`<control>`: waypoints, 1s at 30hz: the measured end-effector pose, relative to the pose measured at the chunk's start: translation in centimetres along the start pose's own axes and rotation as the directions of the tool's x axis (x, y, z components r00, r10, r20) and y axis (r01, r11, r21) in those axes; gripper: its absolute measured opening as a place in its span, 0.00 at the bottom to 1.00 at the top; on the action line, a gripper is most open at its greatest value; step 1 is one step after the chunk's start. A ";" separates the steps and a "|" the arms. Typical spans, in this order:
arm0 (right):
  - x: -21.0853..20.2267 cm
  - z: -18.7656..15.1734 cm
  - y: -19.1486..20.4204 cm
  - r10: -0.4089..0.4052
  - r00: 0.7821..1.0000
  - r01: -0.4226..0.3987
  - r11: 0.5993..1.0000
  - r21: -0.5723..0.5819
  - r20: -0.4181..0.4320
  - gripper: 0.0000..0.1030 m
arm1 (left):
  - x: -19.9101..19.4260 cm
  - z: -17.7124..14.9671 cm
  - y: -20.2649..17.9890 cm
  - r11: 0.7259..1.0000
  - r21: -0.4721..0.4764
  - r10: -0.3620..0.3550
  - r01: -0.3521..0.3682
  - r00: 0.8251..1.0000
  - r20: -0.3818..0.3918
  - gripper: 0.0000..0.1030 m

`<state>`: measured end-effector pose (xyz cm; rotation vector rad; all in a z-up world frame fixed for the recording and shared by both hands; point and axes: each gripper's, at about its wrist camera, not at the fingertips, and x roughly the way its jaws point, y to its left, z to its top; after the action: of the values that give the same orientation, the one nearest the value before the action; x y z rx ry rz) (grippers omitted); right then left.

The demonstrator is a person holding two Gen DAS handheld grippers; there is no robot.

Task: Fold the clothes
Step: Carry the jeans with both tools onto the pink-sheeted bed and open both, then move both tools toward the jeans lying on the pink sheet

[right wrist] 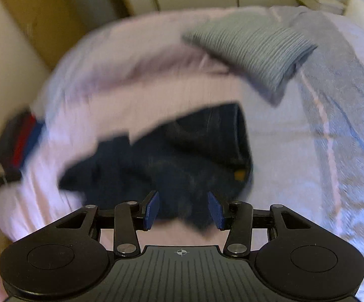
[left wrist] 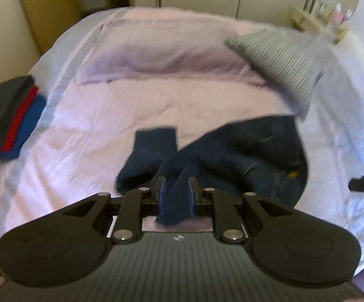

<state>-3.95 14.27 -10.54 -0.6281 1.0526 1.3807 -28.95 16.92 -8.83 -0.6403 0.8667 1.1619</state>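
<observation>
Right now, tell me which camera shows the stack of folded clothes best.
The left wrist view. There the stack of folded clothes lies at the left edge of the bed, its dark, red and blue layers fairly distinct. The right wrist view catches the same stack only as a motion-blurred smear of those colours.

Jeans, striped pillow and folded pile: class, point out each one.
jeans [left wrist: 245,151], left wrist view, on the dark denim middle
striped pillow [left wrist: 277,58], left wrist view, on its striped face
folded pile [left wrist: 10,115], left wrist view, on the red layer
</observation>
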 end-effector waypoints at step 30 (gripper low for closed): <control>-8.3 -18.5 0.0 -0.004 0.999 -0.001 0.996 -0.095 -0.045 0.46 | -11.1 -18.1 -7.4 0.983 -0.041 0.178 -0.178 0.984 -0.017 0.31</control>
<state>-7.08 -5.74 -11.42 -0.7327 1.0269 1.4271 -27.99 -5.58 -9.04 -0.6156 0.9271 1.3413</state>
